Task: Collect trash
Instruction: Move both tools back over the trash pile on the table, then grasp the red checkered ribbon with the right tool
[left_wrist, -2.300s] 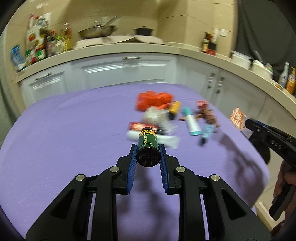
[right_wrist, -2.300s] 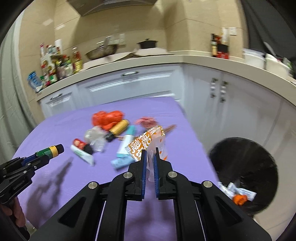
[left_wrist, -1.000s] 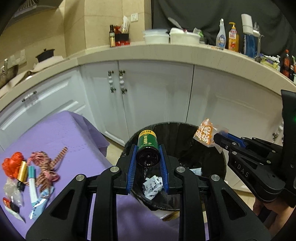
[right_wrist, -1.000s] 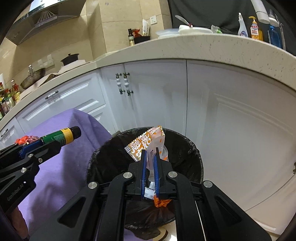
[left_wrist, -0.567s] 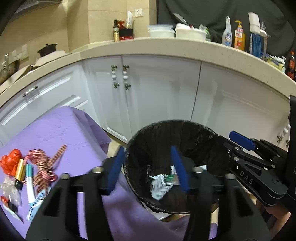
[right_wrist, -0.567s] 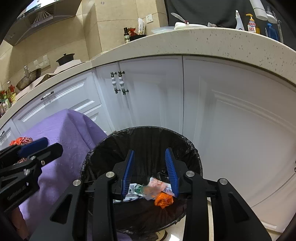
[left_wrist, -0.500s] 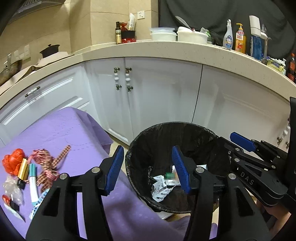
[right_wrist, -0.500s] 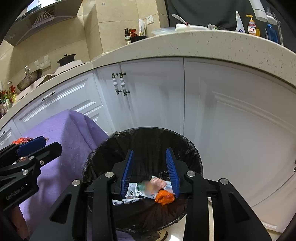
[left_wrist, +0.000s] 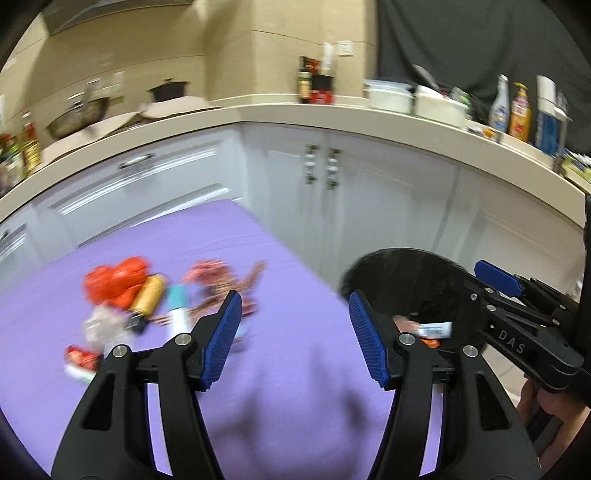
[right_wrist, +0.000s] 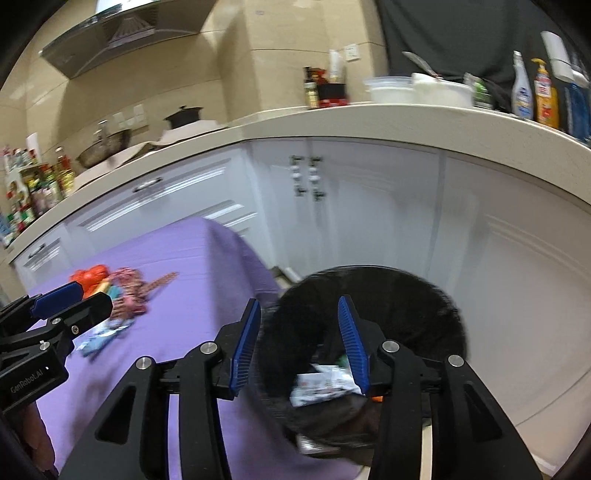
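Note:
My left gripper (left_wrist: 293, 338) is open and empty above the purple table (left_wrist: 280, 406). Trash lies in a blurred pile on the table: a red bag (left_wrist: 116, 280), a yellow tube (left_wrist: 149, 297), a teal tube (left_wrist: 177, 306), a checked ribbon (left_wrist: 218, 277) and a clear wrapper (left_wrist: 99, 325). The pile also shows in the right wrist view (right_wrist: 110, 291). My right gripper (right_wrist: 301, 341) is open and empty above the black bin (right_wrist: 417, 295), which holds wrappers (right_wrist: 325, 384). The bin also shows at the right of the left wrist view (left_wrist: 402, 273).
White cabinets (right_wrist: 369, 206) and a beige counter (right_wrist: 406, 114) curve behind the table and bin. Bottles (right_wrist: 543, 92) and white bowls (right_wrist: 417, 90) stand on the counter. The bin stands on the floor just off the table's right edge.
Both grippers let go of their trash into the bin and stand open. Both views have since swung left, from the bin back toward the table and its pile.

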